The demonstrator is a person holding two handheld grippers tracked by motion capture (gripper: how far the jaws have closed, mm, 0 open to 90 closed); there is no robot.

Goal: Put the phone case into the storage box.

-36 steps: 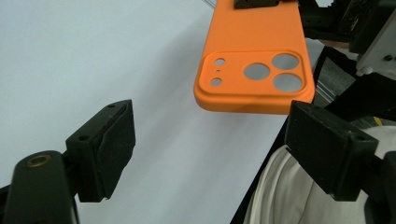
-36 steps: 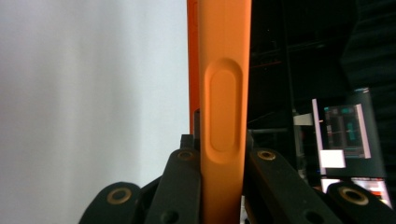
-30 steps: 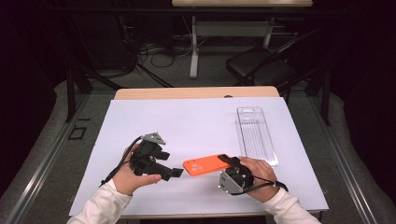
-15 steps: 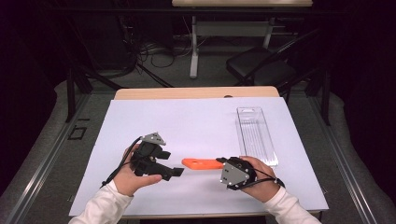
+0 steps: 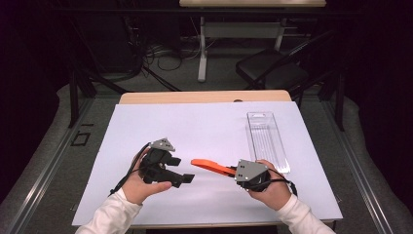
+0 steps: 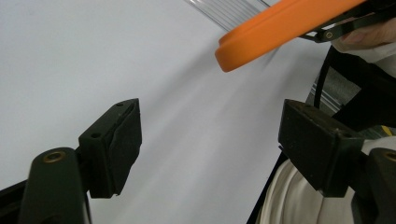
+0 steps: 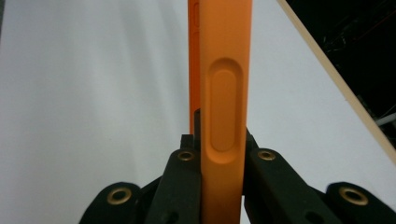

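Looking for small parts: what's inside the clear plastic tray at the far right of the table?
The clear tray looks empty; only its ribbed bottom and the white table cover show through. Its near end is hidden behind the right gripper.

High camera overlooks the white table point(image 5: 214, 126); tong cameras sit close above it.

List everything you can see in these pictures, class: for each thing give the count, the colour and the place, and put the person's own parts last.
Phone case: one, orange, held edge-up above the sheet between the two grippers, clamped at one end.
Clear plastic tray: one, transparent, on the sheet's right side, lying lengthwise.
Sheet: one, white, covering most of the table.
Table: one, wooden edge showing at the far side.
Chair: one, black, on the floor beyond the table.
Right gripper: one, black, jaws shut on the phone case.
Left gripper: one, black, jaws open, nothing between them.
Hands: two, one on each gripper, with white sleeves.
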